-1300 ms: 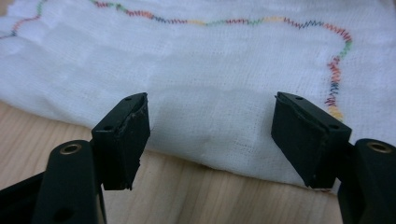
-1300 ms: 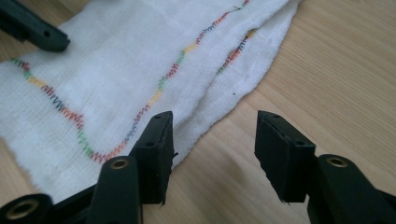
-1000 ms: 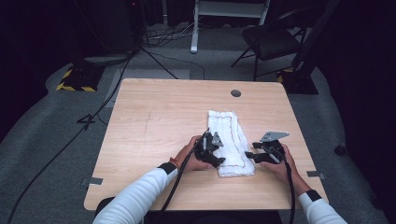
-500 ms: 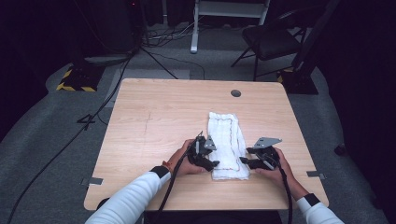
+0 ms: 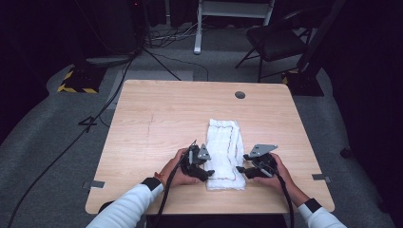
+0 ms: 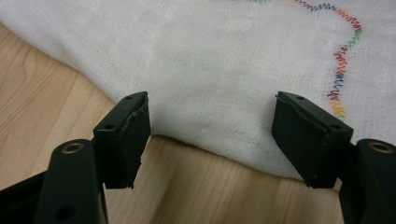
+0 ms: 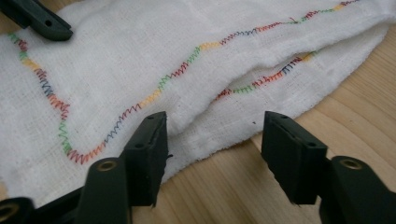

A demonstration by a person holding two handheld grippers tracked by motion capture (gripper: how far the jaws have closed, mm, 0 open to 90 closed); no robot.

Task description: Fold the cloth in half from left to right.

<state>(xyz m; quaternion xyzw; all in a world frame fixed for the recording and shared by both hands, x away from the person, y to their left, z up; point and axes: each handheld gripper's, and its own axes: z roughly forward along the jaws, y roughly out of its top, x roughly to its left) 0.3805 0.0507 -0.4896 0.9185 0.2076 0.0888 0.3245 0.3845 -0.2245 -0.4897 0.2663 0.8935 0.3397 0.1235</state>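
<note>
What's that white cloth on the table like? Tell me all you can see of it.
The cloth is a white, loosely woven fabric, like gauze or a thin towel, edged with zigzag stitching in many colours. It is folded into a long strip of several layers and lies flat on the wooden table, toward its near side. The left tongs and right tongs stand open at its near corners, one on each side; whether they touch it I cannot tell.
</note>
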